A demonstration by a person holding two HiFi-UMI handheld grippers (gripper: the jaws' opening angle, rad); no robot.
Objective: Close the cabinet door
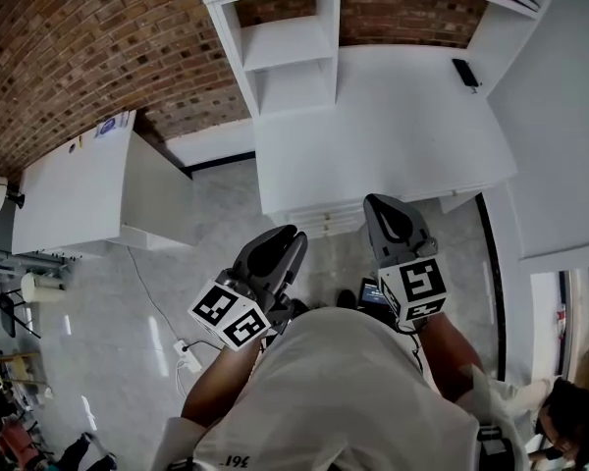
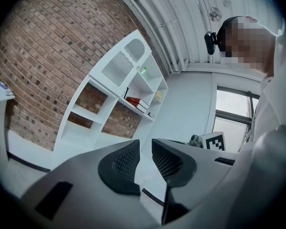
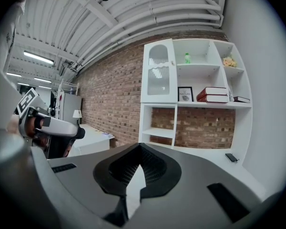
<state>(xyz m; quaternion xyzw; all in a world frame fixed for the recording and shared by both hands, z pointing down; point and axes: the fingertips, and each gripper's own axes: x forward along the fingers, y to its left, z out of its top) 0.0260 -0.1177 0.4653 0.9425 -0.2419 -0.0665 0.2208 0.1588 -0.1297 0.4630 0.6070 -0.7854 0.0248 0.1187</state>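
Item: cabinet door, glazed, upper left bay of the white shelf unit on the brick wall; I read it as lying flush. My left tool: jaws slightly spread, nothing between. My right tool: jaws pressed together, empty. Both are near the table front, well apart from the door.

We saw a brick wall behind a white shelf unit, with a cabinet at its top left. A white counter ran under the unit. A white table stood nearby against the brick. The floor was pale grey tile. The ceiling was white and ribbed, strip lights on. A window sat beside a white side wall.
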